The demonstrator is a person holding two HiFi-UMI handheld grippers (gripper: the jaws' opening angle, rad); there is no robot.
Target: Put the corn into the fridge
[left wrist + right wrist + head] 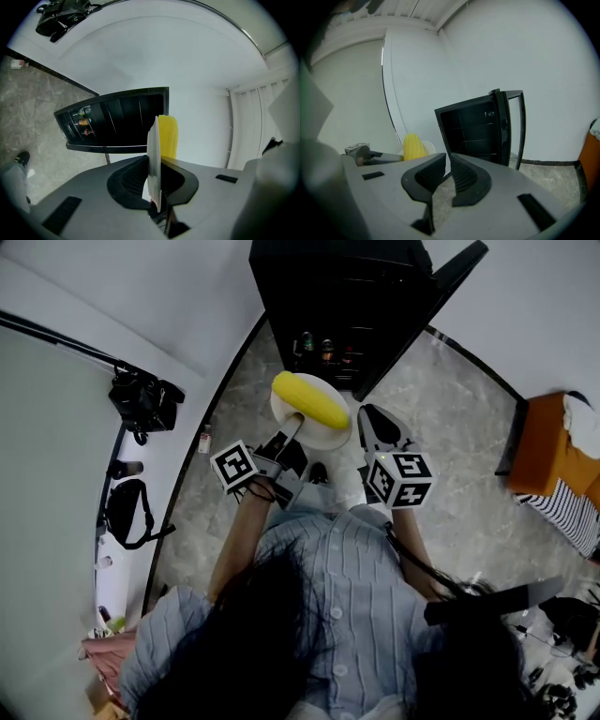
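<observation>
One black fridge [337, 277] stands far ahead, door open; of two grippers, the left gripper [293, 426] clamps one white plate [322, 438] by its near rim, the right gripper [373, 418] is closed, empty; one corn [310, 399] lies on the plate; three bottles [326, 349] sit inside the fridge.

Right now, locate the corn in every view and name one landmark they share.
Head view: corn upper centre, on the white plate.
Left gripper view: corn centre, behind the plate's edge.
Right gripper view: corn lower left.
Shared landmark: the open black fridge.
</observation>
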